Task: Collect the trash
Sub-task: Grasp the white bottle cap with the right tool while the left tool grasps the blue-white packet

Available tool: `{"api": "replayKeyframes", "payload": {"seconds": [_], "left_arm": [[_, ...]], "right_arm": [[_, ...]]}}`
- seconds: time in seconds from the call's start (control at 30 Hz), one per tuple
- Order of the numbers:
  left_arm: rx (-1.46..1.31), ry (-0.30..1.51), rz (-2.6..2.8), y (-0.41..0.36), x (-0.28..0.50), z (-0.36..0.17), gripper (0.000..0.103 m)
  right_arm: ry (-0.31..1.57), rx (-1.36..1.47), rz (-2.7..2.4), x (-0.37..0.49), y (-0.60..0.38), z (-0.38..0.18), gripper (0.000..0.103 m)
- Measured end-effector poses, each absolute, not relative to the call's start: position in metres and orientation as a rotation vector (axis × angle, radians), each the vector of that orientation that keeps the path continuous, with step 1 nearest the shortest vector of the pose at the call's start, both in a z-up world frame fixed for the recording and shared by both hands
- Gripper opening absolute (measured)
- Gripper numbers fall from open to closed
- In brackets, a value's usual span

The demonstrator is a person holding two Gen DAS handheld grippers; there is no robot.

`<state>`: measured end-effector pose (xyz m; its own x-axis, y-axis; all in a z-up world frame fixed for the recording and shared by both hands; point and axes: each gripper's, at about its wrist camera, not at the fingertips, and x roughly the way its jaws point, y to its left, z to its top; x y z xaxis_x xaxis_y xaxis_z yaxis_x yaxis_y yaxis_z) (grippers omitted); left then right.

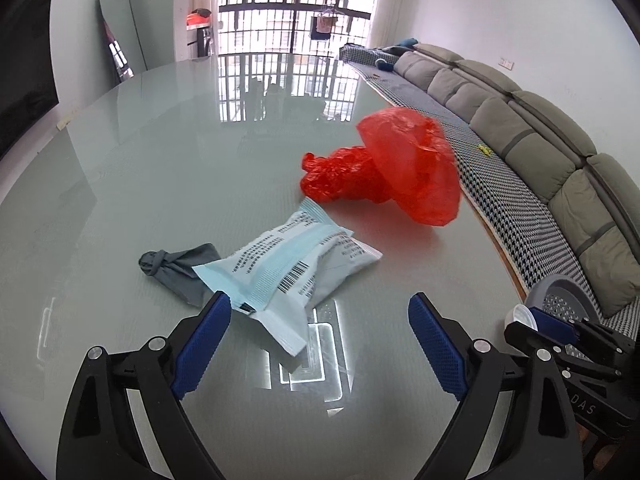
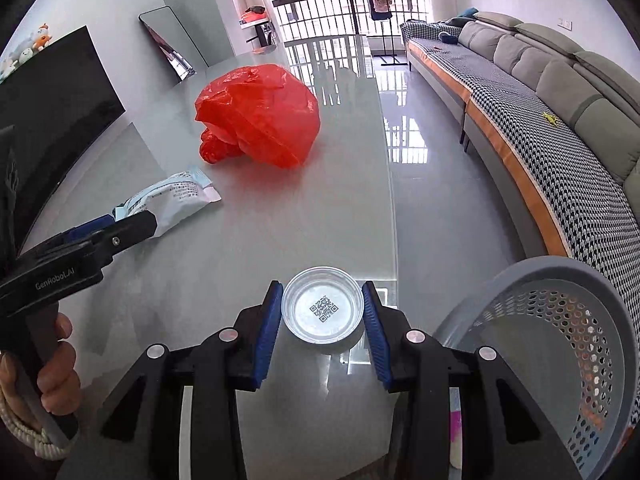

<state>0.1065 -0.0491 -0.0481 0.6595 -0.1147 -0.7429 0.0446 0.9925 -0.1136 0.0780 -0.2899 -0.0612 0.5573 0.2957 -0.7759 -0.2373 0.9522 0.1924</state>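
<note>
A pale blue and white printed wrapper (image 1: pixel 288 268) lies on the glass table just ahead of my open left gripper (image 1: pixel 320 316); its near corner sits by the left finger (image 1: pixel 204 344). A knotted grey rag (image 1: pixel 176 266) lies beside it on the left. A crumpled red plastic bag (image 1: pixel 392 168) lies farther back right; it also shows in the right wrist view (image 2: pixel 260 118). My right gripper (image 2: pixel 323 312) is shut on a small clear plastic cup (image 2: pixel 323 308) with a QR code on its bottom. The wrapper (image 2: pixel 176 200) and my left gripper (image 2: pixel 116 228) show at left there.
A grey perforated waste basket (image 2: pixel 560 344) stands at the right, beside the table's edge (image 2: pixel 394 216). A long grey sofa (image 2: pixel 560 80) with a houndstooth cover runs along the right wall. A TV (image 2: pixel 52 116) and a mirror are at left.
</note>
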Motion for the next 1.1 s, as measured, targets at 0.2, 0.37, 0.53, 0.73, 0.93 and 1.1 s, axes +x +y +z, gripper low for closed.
{"api": "replayKeyframes", "payload": {"seconds": [0.2, 0.37, 0.53, 0.73, 0.93, 1.1], "left_arm": [[-0.056, 0.838, -0.112, -0.068, 0.095, -0.046, 0.089], [-0.031, 0.82, -0.046, -0.06, 0.1, -0.042, 0.089], [0.007, 0.812, 0.006, -0.051, 0.115, -0.041, 0.089], [0.03, 0.841, 0.021, -0.049, 0.138, -0.049, 0.088], [0.045, 0.863, 0.003, -0.051, 0.144, -0.055, 0.073], [0.045, 0.873, -0.016, -0.053, 0.145, -0.058, 0.059]], "right_arm": [[0.91, 0.089, 0.296, 0.071, -0.305, -0.058, 0.039], [0.902, 0.101, 0.284, 0.067, -0.315, -0.057, 0.039], [0.898, 0.114, 0.275, 0.064, -0.323, -0.058, 0.039], [0.893, 0.111, 0.277, 0.063, -0.323, -0.055, 0.039], [0.89, 0.106, 0.277, 0.063, -0.32, -0.054, 0.039], [0.897, 0.099, 0.284, 0.061, -0.314, -0.056, 0.039]]}}
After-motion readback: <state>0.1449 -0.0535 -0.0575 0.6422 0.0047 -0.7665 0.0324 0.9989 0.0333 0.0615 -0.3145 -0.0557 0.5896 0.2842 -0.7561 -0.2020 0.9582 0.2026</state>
